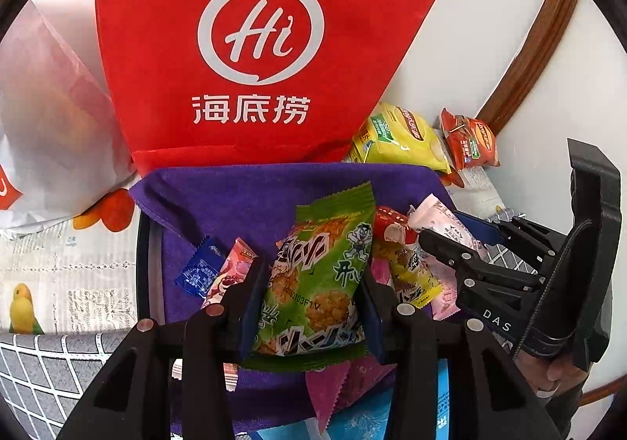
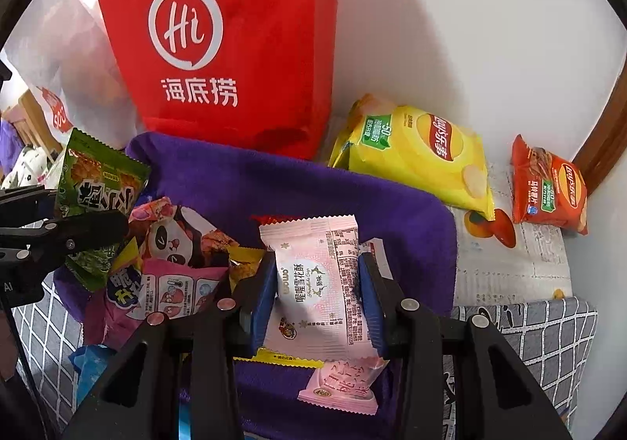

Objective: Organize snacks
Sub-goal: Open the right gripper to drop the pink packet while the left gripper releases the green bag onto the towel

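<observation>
My left gripper (image 1: pixel 311 291) is shut on a green snack packet (image 1: pixel 317 267) and holds it above a purple cloth-lined container (image 1: pixel 235 197) with several small snack packets. My right gripper (image 2: pixel 317 295) is shut on a pale pink snack packet (image 2: pixel 317 283) over the same purple container (image 2: pixel 274 173). The right gripper (image 1: pixel 439 244) shows at the right of the left wrist view with the pink packet (image 1: pixel 443 220). The left gripper (image 2: pixel 78 228) and its green packet (image 2: pixel 98 181) show at the left of the right wrist view.
A red "Hi" bag (image 1: pixel 254 48) (image 2: pixel 219 48) stands behind the container by the white wall. A yellow chips bag (image 2: pixel 423 153) (image 1: pixel 399 134) and an orange-red chips bag (image 2: pixel 548 189) (image 1: pixel 470 142) lie at the right. A white plastic bag (image 1: pixel 47 118) is at left. A grey checked cloth (image 2: pixel 548 330) covers the surface.
</observation>
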